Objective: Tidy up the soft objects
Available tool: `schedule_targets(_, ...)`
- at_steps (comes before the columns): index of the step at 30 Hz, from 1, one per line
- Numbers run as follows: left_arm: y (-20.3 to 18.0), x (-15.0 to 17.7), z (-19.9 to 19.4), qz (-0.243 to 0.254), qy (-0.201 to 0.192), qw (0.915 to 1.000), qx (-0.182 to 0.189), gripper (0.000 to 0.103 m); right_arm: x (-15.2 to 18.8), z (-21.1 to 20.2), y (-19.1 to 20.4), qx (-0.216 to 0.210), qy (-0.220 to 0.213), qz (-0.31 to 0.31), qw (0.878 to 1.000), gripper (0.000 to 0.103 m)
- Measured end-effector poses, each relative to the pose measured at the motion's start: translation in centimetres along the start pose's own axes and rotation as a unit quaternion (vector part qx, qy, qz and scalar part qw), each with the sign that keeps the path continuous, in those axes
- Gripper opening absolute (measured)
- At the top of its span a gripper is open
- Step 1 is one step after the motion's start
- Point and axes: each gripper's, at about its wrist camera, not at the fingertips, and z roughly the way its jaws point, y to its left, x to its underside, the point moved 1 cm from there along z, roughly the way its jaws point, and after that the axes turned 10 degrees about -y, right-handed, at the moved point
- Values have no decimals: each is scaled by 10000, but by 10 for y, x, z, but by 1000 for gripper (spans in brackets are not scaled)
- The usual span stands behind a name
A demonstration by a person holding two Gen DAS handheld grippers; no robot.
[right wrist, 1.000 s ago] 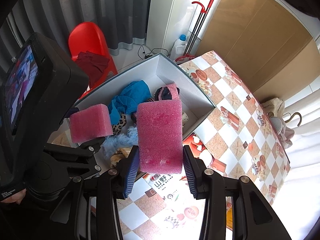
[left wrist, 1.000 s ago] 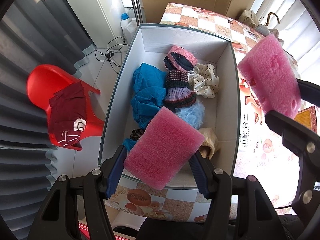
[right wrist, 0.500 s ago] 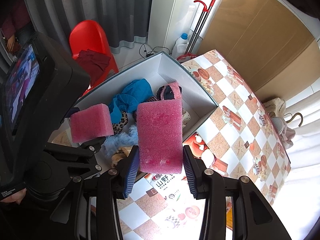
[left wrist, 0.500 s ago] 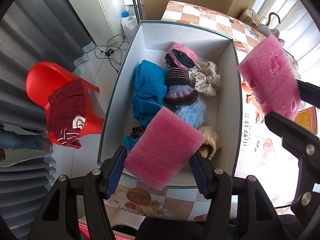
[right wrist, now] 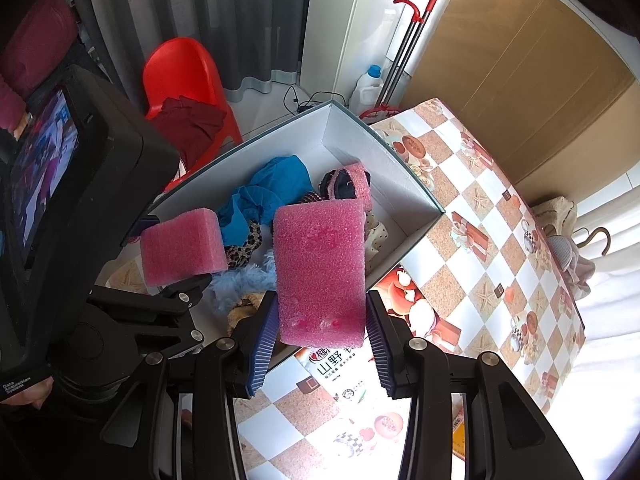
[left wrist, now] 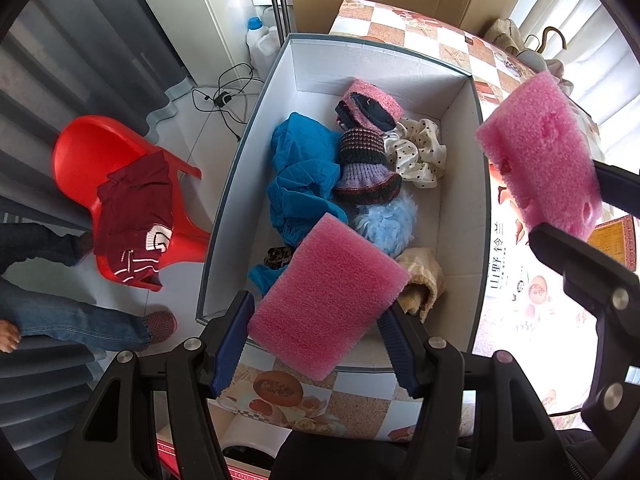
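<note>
Left gripper (left wrist: 316,344): jaws clamped on a pink foam block (left wrist: 326,296), blue pads pressing its two side faces. Block sits tilted between the jaws; long axis runs away from the gripper, slanting up-right in the left wrist view, far corner out over the box. It hangs above the near end of the box, not touching the contents.

Right gripper (right wrist: 320,344): jaws clamped narrower on a second pink foam block (right wrist: 320,272), gripped at its near end. Long axis points straight out along the fingers, toward the box; far end overlaps the box's near wall in the right wrist view. Dents visible on its broad face.

Box (left wrist: 464,208): open, white inside, dark rim, resting on the checkered table (right wrist: 500,216) at its edge. Contents, all loose in one compartment:
- blue cloth (left wrist: 300,168) along the left wall
- striped knit hat (left wrist: 366,168) mid-box, touching the blue cloth
- pink-and-navy knit piece (left wrist: 370,106) behind the hat, toward the far wall
- white polka-dot fabric (left wrist: 416,152) right of the hat
- light blue fluffy item (left wrist: 386,220) just in front of the hat
- beige plush piece (left wrist: 422,280) near the front right, partly under the left block
- leopard-print fabric (right wrist: 244,244), mostly hidden

Far end of the box is bare.
</note>
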Motion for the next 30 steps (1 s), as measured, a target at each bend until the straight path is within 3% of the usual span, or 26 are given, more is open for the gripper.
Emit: schedule_targets(30,12,2,8,-164,80,9998,127,66,1,9,-16,-30,11,562,9984,44)
